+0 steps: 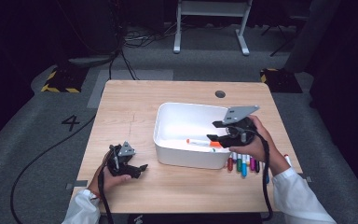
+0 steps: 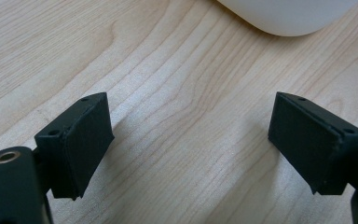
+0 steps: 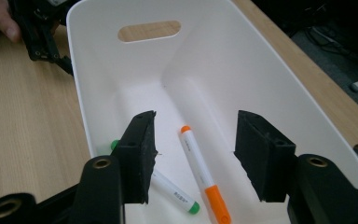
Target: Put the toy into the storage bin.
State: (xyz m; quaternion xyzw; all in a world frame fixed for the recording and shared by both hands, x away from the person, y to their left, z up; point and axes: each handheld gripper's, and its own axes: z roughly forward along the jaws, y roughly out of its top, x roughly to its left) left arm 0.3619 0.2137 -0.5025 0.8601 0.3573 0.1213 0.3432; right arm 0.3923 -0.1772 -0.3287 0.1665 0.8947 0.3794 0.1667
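Note:
A white bin stands in the middle of the wooden table. Inside it lie an orange-capped white marker and a green-capped white marker; the orange one rests by the near wall. My right gripper hovers over the bin's right end, open, with the orange marker below the gap between its jaws and untouched. My left gripper rests low on the table left of the bin, jaws wide apart over bare wood, the bin's corner ahead of it.
A row of several coloured markers lies on the table just in front of the bin's right end, under my right hand. A round cable hole sits near the far edge. A slot handle opens the bin's far wall.

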